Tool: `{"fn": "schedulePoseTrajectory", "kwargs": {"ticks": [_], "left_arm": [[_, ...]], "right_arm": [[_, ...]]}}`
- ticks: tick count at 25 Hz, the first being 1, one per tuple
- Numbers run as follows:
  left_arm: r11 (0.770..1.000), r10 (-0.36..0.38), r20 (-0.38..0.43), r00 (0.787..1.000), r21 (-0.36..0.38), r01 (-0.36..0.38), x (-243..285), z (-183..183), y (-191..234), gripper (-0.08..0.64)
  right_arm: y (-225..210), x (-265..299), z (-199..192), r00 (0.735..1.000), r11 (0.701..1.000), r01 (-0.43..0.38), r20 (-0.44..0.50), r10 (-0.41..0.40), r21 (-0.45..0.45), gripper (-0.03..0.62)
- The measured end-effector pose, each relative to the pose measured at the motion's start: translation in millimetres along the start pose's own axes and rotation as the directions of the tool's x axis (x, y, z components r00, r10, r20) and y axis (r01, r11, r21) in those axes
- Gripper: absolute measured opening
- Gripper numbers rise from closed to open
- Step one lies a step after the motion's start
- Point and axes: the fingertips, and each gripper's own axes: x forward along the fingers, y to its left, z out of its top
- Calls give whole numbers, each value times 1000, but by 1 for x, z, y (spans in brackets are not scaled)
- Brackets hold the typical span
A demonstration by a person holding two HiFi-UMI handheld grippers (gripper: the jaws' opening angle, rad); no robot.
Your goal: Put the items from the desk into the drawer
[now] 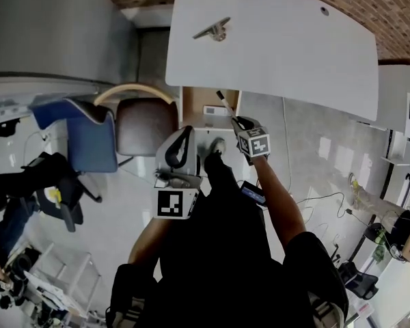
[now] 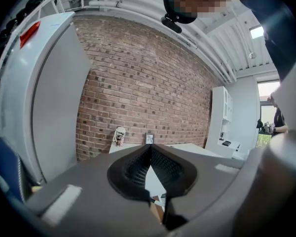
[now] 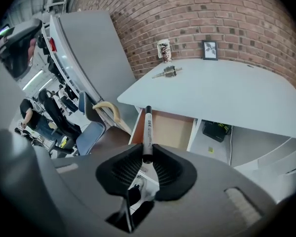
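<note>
My right gripper (image 3: pixel 147 151) is pinched narrow on a white marker with a black cap (image 3: pixel 147 132), which sticks straight out past the pads. My left gripper (image 2: pixel 150 149) has its jaws together at the tips, nothing between them, and points about level at the wall.

The marker hangs over the open wooden-bottomed drawer (image 3: pixel 167 130), which is pulled out from under the near edge of the white desk with rounded corners (image 3: pixel 227 93). From the head view a small white item lies inside the drawer. Just left of the drawer stands a brown-seated chair with a curved wooden back (image 1: pixel 145 125), and beside that a blue chair (image 1: pixel 89 135), so that side is tight. To the right there is bare pale floor with a thin cable running across it.

The desktop is mostly bare. A small metal tool (image 3: pixel 166 72) lies near its left edge, and a patterned cup (image 3: pixel 163 50) and a small dark picture frame (image 3: pixel 210 49) stand at the back against the red brick wall (image 2: pixel 148 83). A tall grey cabinet (image 3: pixel 89 53) closes off the left.
</note>
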Motion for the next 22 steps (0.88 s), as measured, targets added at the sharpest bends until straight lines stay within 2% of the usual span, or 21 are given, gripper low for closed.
{"fn": "schedulePoseTrajectory", "kwargs": {"ticks": [14, 22], "left_arm": [[999, -20, -87, 996, -31, 17, 20, -61, 22, 20], [999, -4, -126, 992, -51, -2, 24, -100, 35, 20]], "right_arm": [[-43, 84, -62, 985, 989, 90, -156, -72, 115, 72], [-61, 123, -109, 963, 963, 156, -252, -99, 221, 72]]}}
